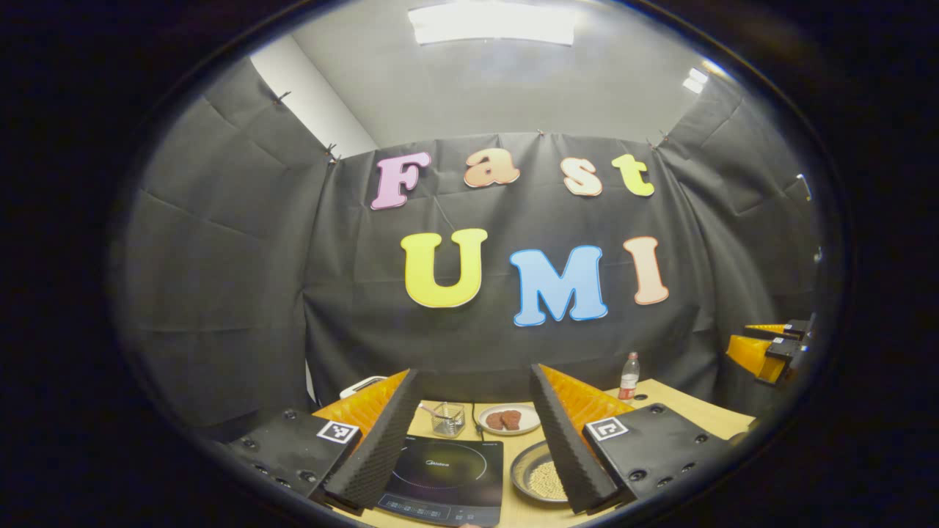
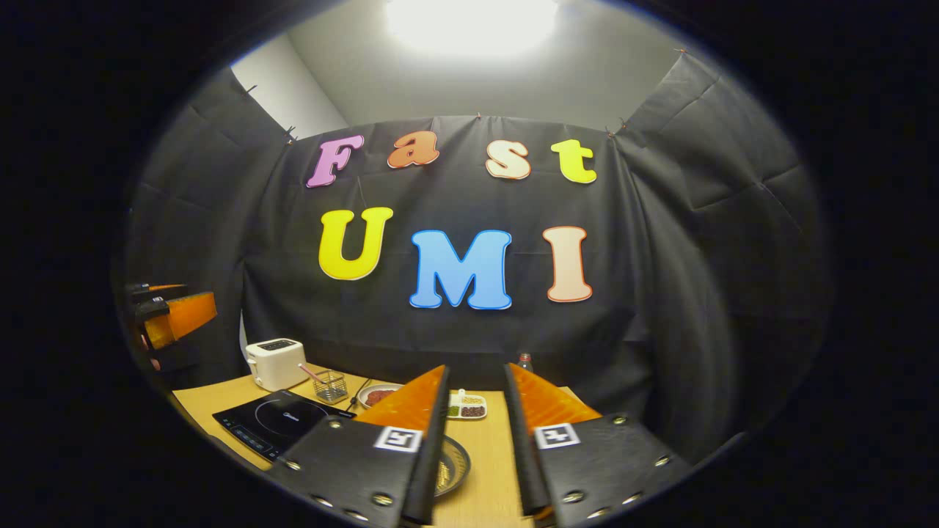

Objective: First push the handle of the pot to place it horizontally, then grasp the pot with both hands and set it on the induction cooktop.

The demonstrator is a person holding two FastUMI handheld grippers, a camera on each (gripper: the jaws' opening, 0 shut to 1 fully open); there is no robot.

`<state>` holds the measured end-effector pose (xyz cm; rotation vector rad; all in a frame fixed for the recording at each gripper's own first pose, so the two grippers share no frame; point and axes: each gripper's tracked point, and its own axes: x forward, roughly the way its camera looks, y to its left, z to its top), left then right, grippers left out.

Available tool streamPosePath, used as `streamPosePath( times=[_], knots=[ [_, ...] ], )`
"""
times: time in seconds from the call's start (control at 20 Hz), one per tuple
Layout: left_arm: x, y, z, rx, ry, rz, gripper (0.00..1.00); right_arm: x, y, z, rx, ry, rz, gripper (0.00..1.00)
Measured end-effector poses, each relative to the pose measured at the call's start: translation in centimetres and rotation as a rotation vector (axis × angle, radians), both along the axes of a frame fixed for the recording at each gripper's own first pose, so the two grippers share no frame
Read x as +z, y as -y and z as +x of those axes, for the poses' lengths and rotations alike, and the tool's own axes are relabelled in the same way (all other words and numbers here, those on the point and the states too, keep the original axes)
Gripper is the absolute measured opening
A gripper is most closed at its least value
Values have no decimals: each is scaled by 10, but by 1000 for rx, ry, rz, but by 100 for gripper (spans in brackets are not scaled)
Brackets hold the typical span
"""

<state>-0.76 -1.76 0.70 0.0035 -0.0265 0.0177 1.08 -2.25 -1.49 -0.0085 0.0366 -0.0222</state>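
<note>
The pot (image 1: 539,475), a shallow grey metal pan with pale grains inside, sits on the wooden table (image 1: 697,411) just right of the black induction cooktop (image 1: 447,473). My left gripper (image 1: 473,374) hovers open above both, its right finger covering the pot's right side. In the right gripper view the pot (image 2: 453,466) peeks out beside the inner edge of my right gripper's left finger. My right gripper (image 2: 475,370) is open with a narrower gap and holds nothing. The cooktop (image 2: 282,425) lies to the left. The pot's handle is hidden in both views.
Behind the cooktop stand a small wire basket (image 1: 447,419), a plate with brown pieces (image 1: 506,419), a bottle (image 1: 629,375) and a white toaster (image 2: 275,363). A small divided tray (image 2: 466,405) lies mid-table. The other gripper shows at the edge of each view (image 1: 770,348) (image 2: 165,312).
</note>
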Motion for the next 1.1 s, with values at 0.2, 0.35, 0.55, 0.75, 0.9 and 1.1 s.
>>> streamPosePath(
  times=[0.2, 0.35, 0.55, 0.75, 0.9, 1.1],
  knots=[
    [2, 8, -1, 8, 2, 15, 99, -3, 11, -3, -12, 9, 16, 12],
    [4, 11, -5, 33, 6, 21, 99, -11, 1, 5, 42, 4, 38, 1],
    [-3, 7, -13, 77, -13, 36, 99, -26, -19, 13, 154, -38, 57, 0],
    [-7, 1, -7, 97, -23, 27, 99, -45, -51, 19, 261, -109, 50, 0],
    [-7, -10, 6, 103, -17, 20, 94, -58, -79, 26, 318, -147, 42, 0],
    [-7, -40, 9, 148, -4, 3, 99, -86, -118, 28, 405, -231, 25, 0]
  ],
)
